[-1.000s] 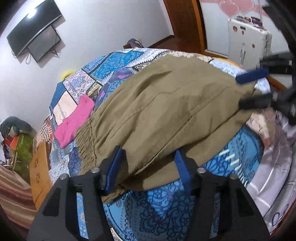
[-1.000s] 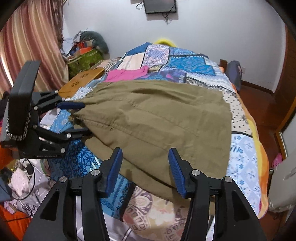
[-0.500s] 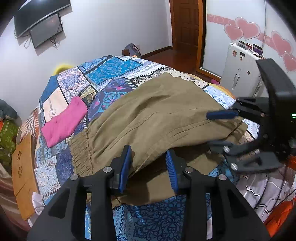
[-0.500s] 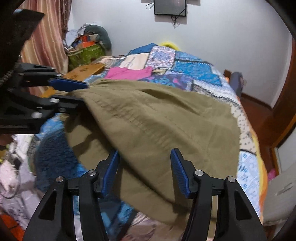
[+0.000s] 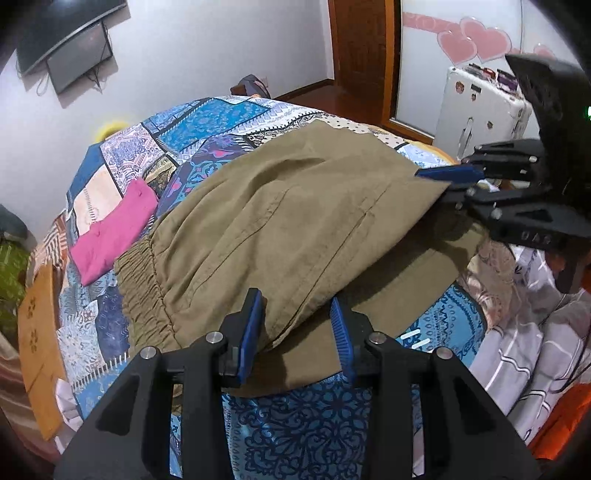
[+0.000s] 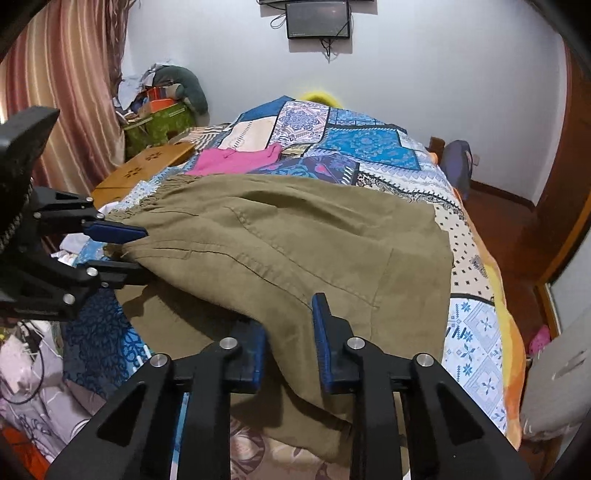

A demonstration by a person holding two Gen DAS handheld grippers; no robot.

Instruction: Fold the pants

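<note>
The brown pants [image 5: 280, 221] lie spread on the bed [image 5: 207, 122]. Both tongs pinch the near edge and lift it. The left tongs [image 5: 295, 328] grip near the waist. The right tongs [image 6: 288, 332] have just been closing and now squeeze the cloth. I think next they carry this edge to the far side.

A home bedroom was shown. Most of the view was taken up by a bed [image 6: 476, 280] covered with a patchwork quilt [image 5: 207, 122]. A television [image 6: 318, 19] was mounted on the white wall, striped curtains [image 6: 66, 92] were hung at one side, and a wooden door [image 5: 364, 55] was seen beyond.
</note>
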